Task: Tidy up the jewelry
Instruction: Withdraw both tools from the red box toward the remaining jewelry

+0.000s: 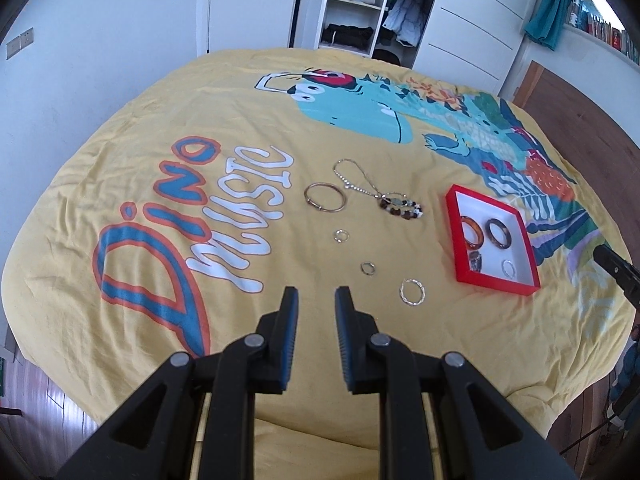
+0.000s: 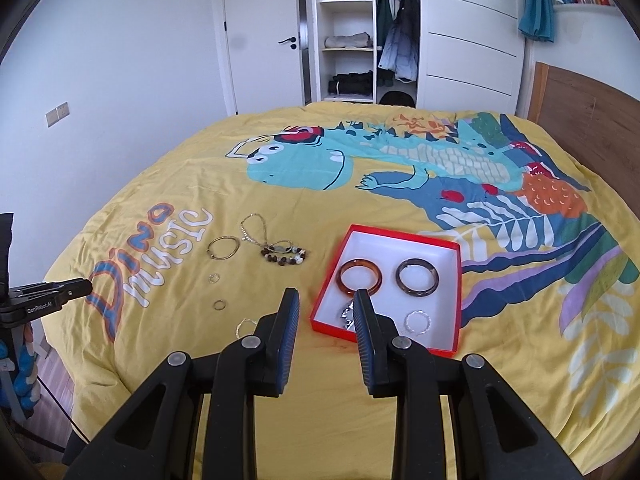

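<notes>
A red tray (image 1: 453,216) (image 2: 448,245) with a white floor lies on the yellow bedspread. It holds an amber bangle (image 2: 360,277), a dark bangle (image 2: 417,278), a silver ring (image 2: 417,322) and a small dark piece (image 2: 347,315). Loose on the spread to its left lie a silver hoop (image 1: 412,291), two small rings (image 1: 367,268) (image 1: 341,235), a thin bangle (image 1: 324,197), a chain (image 1: 352,178) and a beaded bracelet (image 1: 402,207). My left gripper (image 1: 317,300) is open and empty, above the spread near the hoop. My right gripper (image 2: 326,302) is open and empty, over the tray's near left corner.
The bedspread (image 2: 224,184) has a dinosaur print and "Dino music" lettering. A wardrobe (image 2: 348,32) and door (image 2: 264,36) stand beyond the bed. A wooden headboard (image 2: 584,116) is at the right. The bed's near edge drops to a dark floor (image 1: 44,404).
</notes>
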{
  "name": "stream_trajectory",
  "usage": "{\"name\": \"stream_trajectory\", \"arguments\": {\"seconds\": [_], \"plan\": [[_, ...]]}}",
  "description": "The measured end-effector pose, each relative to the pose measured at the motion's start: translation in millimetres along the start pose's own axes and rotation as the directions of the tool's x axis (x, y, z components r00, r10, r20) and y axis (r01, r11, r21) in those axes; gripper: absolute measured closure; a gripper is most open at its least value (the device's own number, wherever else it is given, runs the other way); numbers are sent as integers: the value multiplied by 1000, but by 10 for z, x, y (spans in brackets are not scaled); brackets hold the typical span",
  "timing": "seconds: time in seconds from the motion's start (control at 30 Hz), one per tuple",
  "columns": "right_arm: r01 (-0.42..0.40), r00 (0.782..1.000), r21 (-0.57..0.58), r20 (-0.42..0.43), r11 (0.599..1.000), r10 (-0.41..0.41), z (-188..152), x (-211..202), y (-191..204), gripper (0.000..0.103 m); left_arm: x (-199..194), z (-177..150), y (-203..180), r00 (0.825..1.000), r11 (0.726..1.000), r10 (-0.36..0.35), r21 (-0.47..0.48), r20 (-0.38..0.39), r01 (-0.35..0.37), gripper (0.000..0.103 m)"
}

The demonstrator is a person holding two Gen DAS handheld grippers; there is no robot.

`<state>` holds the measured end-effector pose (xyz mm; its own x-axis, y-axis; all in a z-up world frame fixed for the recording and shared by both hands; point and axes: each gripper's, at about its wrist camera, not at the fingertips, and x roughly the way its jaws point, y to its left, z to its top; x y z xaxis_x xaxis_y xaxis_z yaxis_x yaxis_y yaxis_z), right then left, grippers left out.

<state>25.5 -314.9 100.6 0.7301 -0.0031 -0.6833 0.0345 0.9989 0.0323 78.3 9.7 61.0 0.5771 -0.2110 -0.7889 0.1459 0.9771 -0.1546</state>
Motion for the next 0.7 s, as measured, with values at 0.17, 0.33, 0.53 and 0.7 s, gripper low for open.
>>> {"name": "stream_trajectory", "arguments": {"seconds": [0.17, 0.33, 0.53, 0.7], "plan": [[-15, 1000, -13, -16, 1000, 15, -5, 87, 62, 75, 96, -4, -50, 1000, 1000, -12, 7, -15, 12, 85], [-36, 999, -7, -36, 999, 35, -38, 243, 79, 75, 236, -6, -102, 999, 999, -27, 17, -37, 27, 85], [-57, 996, -5, -63, 998, 57, -57, 428, 73, 75, 419, -12, -136, 997, 999, -30, 16, -67, 31, 85], [-71, 994, 1, -78, 997, 71, -47, 569, 60, 75, 557, -18, -146, 996, 999, -31, 17, -89, 33, 85]]}}
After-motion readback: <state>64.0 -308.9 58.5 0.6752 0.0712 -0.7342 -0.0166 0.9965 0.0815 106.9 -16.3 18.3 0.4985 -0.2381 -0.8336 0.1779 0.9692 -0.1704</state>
